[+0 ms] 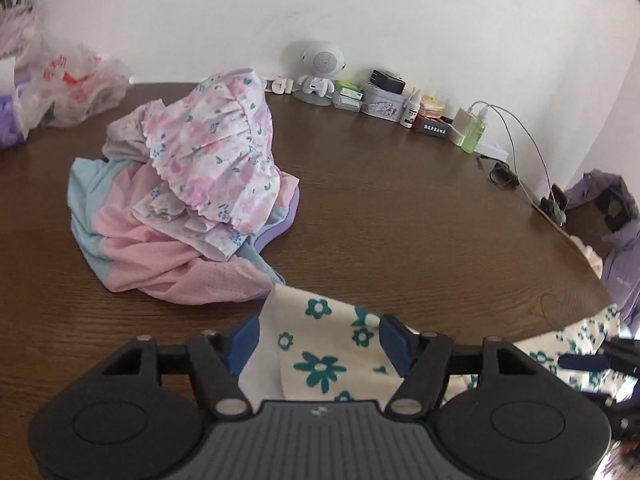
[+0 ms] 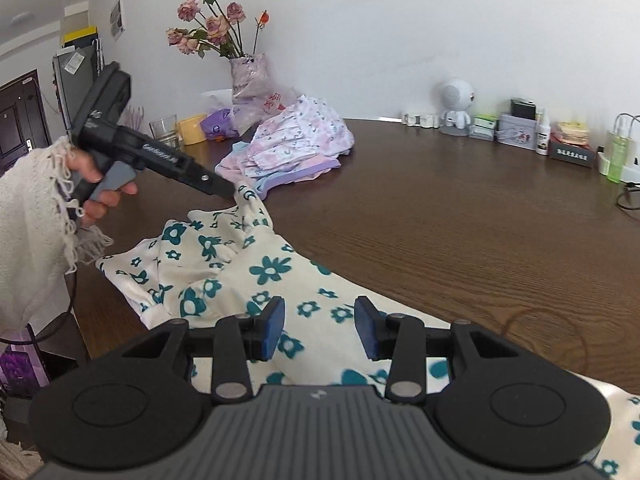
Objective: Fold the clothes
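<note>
We are in a home, at a brown wooden table (image 2: pixel 440 216) by a white wall, with dried roses in a vase (image 2: pixel 248 76), a pile of little clothes (image 1: pixel 192 184), a small white robot toy (image 1: pixel 320 72), tins and bottles, and a dark door (image 2: pixel 16 128) far behind.

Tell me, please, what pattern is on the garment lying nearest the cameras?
The cream garment carries teal flower prints; the right wrist view shows it best.

Left wrist view: low over table (image 1: pixel 400 208), facing wall. Right wrist view: near table edge, facing left-forward. Both share clothes pile (image 1: pixel 188 184) (image 2: pixel 292 144), speaker (image 1: pixel 322 68) (image 2: pixel 456 106).
</note>
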A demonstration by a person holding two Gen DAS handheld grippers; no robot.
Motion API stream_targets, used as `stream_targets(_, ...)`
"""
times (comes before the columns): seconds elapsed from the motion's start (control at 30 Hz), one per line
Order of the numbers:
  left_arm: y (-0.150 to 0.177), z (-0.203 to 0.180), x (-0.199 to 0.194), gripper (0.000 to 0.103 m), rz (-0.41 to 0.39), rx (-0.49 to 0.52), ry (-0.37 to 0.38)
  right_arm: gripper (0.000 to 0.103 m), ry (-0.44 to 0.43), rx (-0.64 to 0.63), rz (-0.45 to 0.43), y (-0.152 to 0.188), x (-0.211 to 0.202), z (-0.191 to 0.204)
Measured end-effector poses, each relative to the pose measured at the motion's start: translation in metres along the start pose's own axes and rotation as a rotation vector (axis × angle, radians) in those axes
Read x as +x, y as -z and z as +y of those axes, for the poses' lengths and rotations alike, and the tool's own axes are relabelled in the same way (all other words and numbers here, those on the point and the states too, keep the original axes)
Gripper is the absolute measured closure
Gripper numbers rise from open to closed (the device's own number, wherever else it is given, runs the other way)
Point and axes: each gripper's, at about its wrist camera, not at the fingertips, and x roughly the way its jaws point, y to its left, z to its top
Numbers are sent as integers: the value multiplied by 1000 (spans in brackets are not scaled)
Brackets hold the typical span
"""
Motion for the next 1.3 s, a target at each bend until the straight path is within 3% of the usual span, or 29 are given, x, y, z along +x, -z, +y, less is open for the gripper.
stream_targets(0.13,-6,19,26,40,33,-84,51,64,-15,-10,25,-2,22,11)
stream_targets(0.2,-5,20,30,96,37,-63,38,64,-31,11,47,1,28,9)
stream_targets(0.23,-2,20,28,103,29,-48,25,64,-30,19,55,3,30,8)
stream_targets(0.47,21,20,-12,103,-18,21,-71,64,8,-7,55,7,32,13)
stream_targets(0.67,39,9,-10,102,-11,120,-151,64,46,-43,37,10,33,20)
stream_targets(0.77,38,8,-16,93,-5,121,-210,64,51,-52,32,11,32,19)
stream_targets(0.87,34,4,-37,91,-87,131,-296,64,45,-55,28,11,32,18)
stream_targets(0.93,29,-5,-51,86,-150,138,-264,64,43,-61,25,12,32,18)
stream_targets(1.0,23,-23,-55,71,-178,178,-163,64,40,-65,26,12,32,18)
stream_targets(1.07,17,-46,-41,60,-146,268,-79,63,38,-68,29,12,32,19)
stream_targets(1.13,13,-64,-24,60,-106,351,-25,63,38,-71,29,12,31,19)
stream_targets(1.23,13,-71,14,61,-8,410,-55,63,40,-72,28,12,31,20)
stream_targets(1.3,18,-66,27,75,66,441,-78,63,44,-73,23,14,30,20)
